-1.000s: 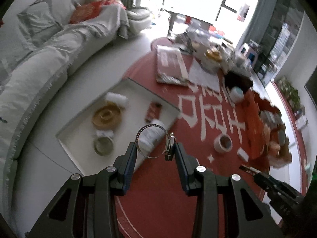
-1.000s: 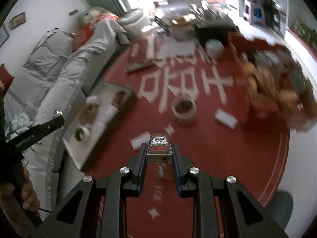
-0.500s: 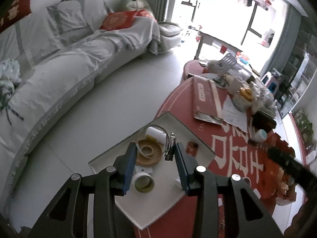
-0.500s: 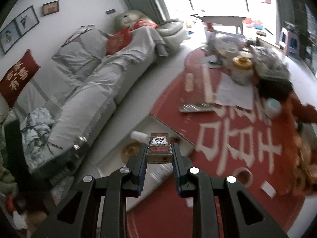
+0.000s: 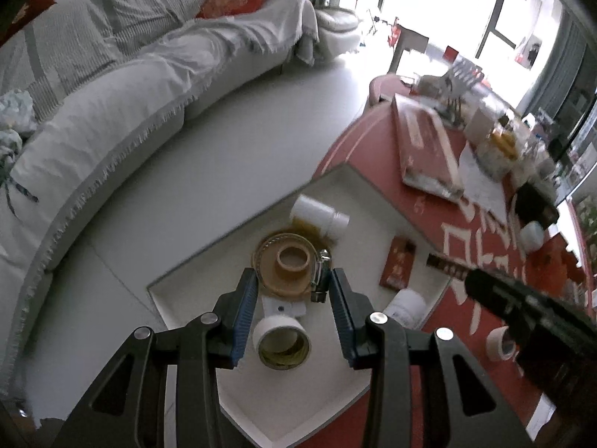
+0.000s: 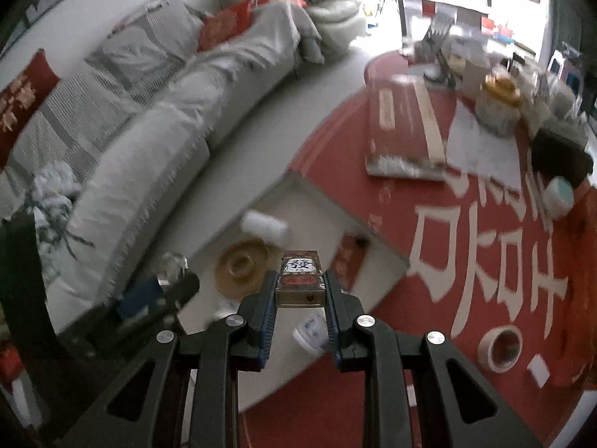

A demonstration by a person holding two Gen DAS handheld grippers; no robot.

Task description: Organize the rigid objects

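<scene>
Tray (image 5: pixel 179 291) on red table: two white bottles (image 5: pixel 320 217), one tape roll (image 5: pixel 282 342), one tan reel (image 5: pixel 288 266), one red box (image 5: pixel 398 268). Left gripper (image 5: pixel 293 291) pinches hose clamp (image 5: pixel 321 275) above it; right gripper (image 6: pixel 299 291) clamps one tin (image 6: pixel 300 280).

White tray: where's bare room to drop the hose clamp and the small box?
Free: the white tray's near corner below the tape roll, and its far corner beyond the white bottle. Crowded: the middle, around the tan spool, red packet and lying bottle.
</scene>
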